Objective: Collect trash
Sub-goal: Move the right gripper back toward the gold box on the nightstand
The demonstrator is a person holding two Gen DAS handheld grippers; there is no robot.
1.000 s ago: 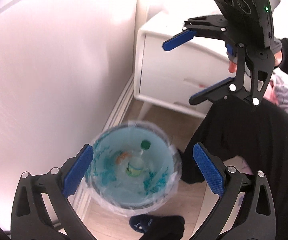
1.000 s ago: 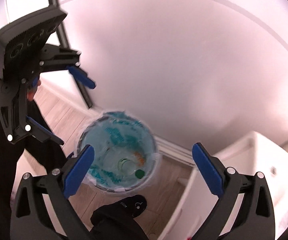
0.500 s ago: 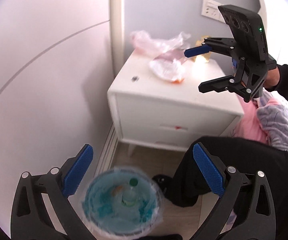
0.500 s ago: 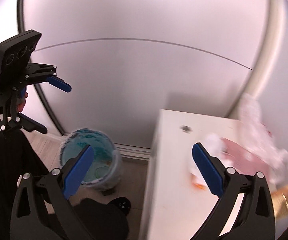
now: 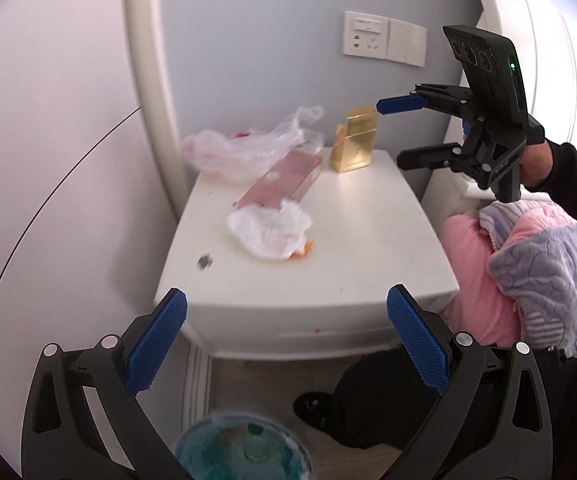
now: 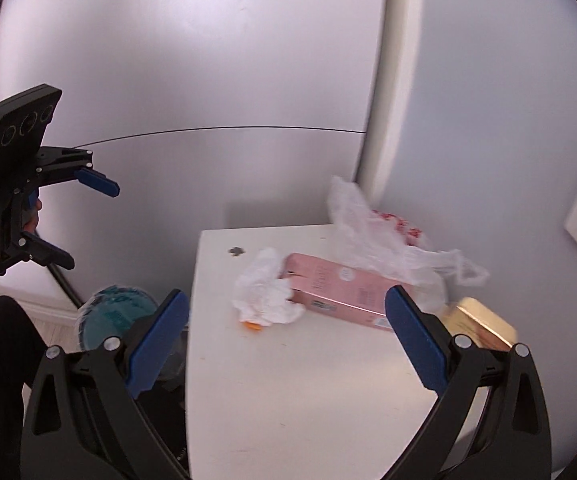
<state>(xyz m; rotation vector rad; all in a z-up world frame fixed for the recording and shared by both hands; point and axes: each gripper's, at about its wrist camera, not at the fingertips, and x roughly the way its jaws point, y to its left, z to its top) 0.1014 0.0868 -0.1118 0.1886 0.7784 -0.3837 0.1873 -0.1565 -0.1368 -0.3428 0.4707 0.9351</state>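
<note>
A crumpled white tissue with an orange scrap lies on the white nightstand. Behind it are a pink box, a clear plastic bag and a gold box. A blue-lined trash bin with a bottle inside stands on the floor left of the nightstand. My left gripper is open and empty above the front edge. My right gripper is open and empty over the nightstand's right side.
A small dark speck lies on the nightstand. A pink and lavender blanket is on the bed at right. A wall socket is above. White wardrobe panels stand to the left. The person's dark legs are below.
Both grippers have swung up from over the trash bin to face the nightstand top. Both stayed open and empty.
</note>
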